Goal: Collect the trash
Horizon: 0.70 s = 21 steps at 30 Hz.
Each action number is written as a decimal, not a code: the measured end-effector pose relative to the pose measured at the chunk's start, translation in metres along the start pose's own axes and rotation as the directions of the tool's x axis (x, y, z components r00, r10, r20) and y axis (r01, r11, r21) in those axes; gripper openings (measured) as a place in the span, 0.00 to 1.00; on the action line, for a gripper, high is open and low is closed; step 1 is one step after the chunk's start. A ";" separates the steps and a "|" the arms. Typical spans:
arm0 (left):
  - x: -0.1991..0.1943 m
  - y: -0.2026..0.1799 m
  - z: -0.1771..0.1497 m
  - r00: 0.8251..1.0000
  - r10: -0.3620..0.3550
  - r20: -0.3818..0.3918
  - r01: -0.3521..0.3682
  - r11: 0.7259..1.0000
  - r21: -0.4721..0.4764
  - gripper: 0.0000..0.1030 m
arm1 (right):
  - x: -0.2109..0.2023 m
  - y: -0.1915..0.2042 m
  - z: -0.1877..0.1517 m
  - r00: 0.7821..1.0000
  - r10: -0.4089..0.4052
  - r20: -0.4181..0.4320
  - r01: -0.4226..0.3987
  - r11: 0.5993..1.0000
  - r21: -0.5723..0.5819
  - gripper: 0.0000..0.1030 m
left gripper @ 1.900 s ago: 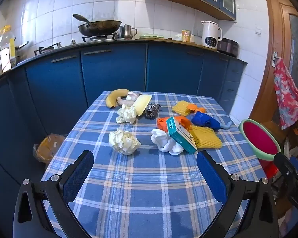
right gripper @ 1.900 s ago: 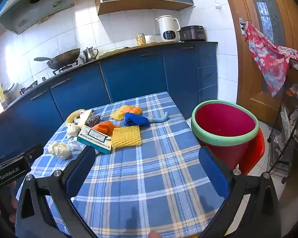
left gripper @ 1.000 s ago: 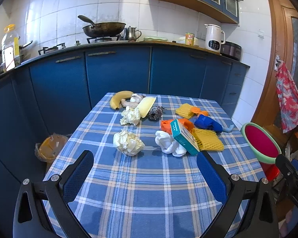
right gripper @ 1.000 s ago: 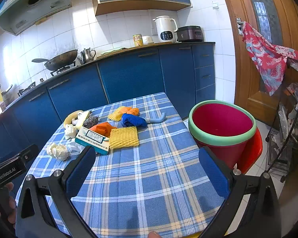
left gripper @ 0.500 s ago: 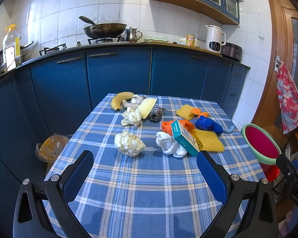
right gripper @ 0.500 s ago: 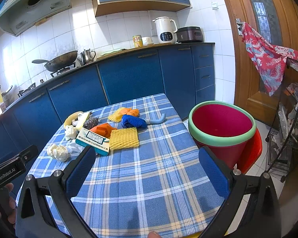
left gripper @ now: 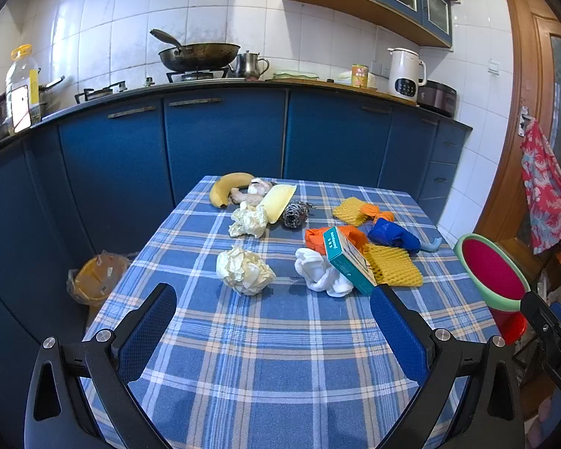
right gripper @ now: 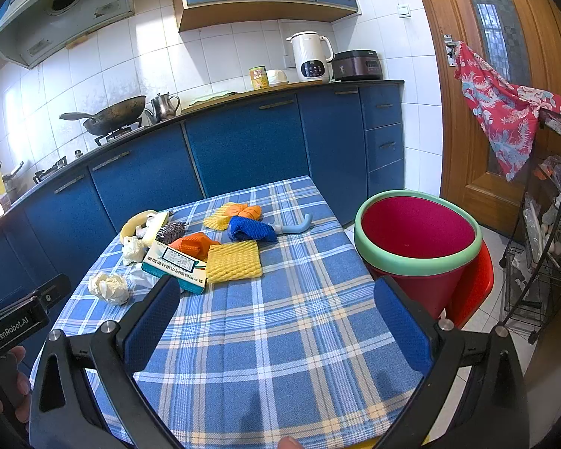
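Observation:
Trash lies on a blue plaid table [left gripper: 280, 355]: a crumpled paper ball [left gripper: 243, 270], a second paper wad [left gripper: 247, 220], a white wad [left gripper: 319, 273], a teal box [left gripper: 348, 256], yellow foam nets [left gripper: 391, 260], orange wrappers [left gripper: 314, 235] and a blue bag [left gripper: 391, 235]. A red bin with a green rim [right gripper: 417, 235] stands to the right of the table. My left gripper [left gripper: 273, 321] is open and empty, short of the paper ball. My right gripper [right gripper: 276, 318] is open and empty over the table's near right part.
A banana [left gripper: 228, 185], a steel scourer [left gripper: 294, 214] and a pale yellow tray [left gripper: 276, 196] lie at the far end. A bagged yellow bin [left gripper: 95, 277] sits on the floor left. Blue cabinets [left gripper: 224, 138] stand behind. A wire rack [right gripper: 542, 254] stands right.
Both grippers stay open and empty. The left view has drifted slightly, so the trash sits a little further right and up in frame. The right view has hardly changed.

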<state>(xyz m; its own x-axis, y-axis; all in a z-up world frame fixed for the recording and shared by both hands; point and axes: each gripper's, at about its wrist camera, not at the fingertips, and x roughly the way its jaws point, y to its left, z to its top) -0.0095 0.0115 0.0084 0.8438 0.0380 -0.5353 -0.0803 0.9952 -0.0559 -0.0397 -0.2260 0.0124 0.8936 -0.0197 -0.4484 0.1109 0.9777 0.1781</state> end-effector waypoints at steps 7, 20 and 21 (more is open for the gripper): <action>0.000 -0.002 -0.001 1.000 0.000 0.001 0.000 1.000 0.000 1.00 | 0.000 0.000 0.000 1.000 -0.001 0.002 0.001 1.000 0.000 0.99; 0.000 -0.003 -0.001 1.000 0.000 0.001 0.000 1.000 0.000 1.00 | 0.000 0.000 0.000 1.000 -0.001 0.001 0.001 1.000 0.000 0.99; 0.000 -0.003 -0.001 1.000 0.000 0.001 0.000 1.000 0.001 1.00 | 0.000 0.000 0.000 1.000 0.000 0.001 0.000 1.000 0.000 0.99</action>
<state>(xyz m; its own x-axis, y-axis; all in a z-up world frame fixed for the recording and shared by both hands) -0.0098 0.0088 0.0073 0.8442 0.0382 -0.5347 -0.0801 0.9952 -0.0554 -0.0399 -0.2262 0.0125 0.8942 -0.0203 -0.4472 0.1112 0.9777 0.1779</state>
